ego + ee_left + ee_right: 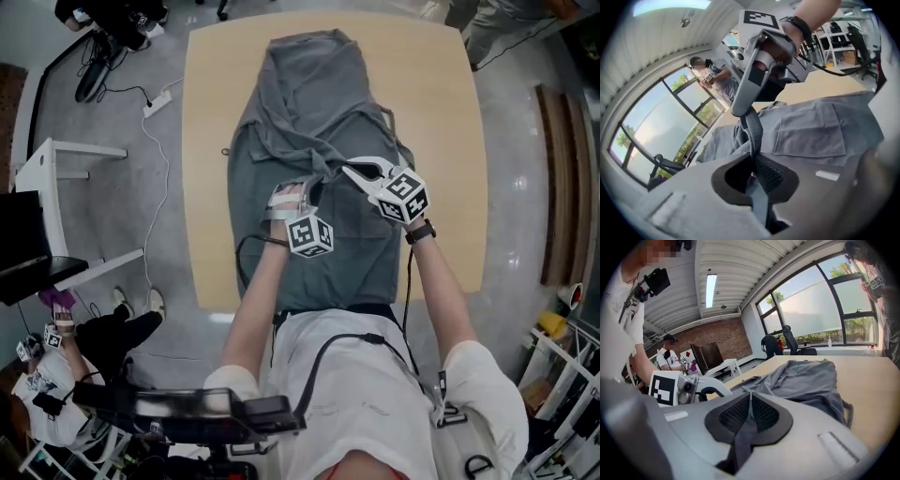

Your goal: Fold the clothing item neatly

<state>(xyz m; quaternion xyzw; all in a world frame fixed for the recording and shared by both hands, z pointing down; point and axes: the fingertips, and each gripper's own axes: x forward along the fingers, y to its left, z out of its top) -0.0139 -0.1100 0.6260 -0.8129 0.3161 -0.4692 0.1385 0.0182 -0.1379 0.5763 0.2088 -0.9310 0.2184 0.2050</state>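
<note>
A grey garment (309, 103) lies lengthwise on the light wood table (441, 112), bunched at the middle. In the head view my left gripper (298, 190) and right gripper (348, 170) meet over the garment's middle, close together. A narrow grey strap (753, 131) runs taut from the right gripper's (740, 110) shut tip down into my left gripper (754, 161), whose pads press on it. In the right gripper view the same strap (743, 437) is pinched between the right gripper's (749, 401) pads, with the left gripper (701, 387) just beyond and the garment (801, 380) behind.
The table's bare edge (876, 380) lies right of the garment. A white desk (56, 159) and a power strip with its cable (155, 98) are on the floor at left. A person (56, 375) sits at the lower left. Shelving (562, 375) stands at the lower right.
</note>
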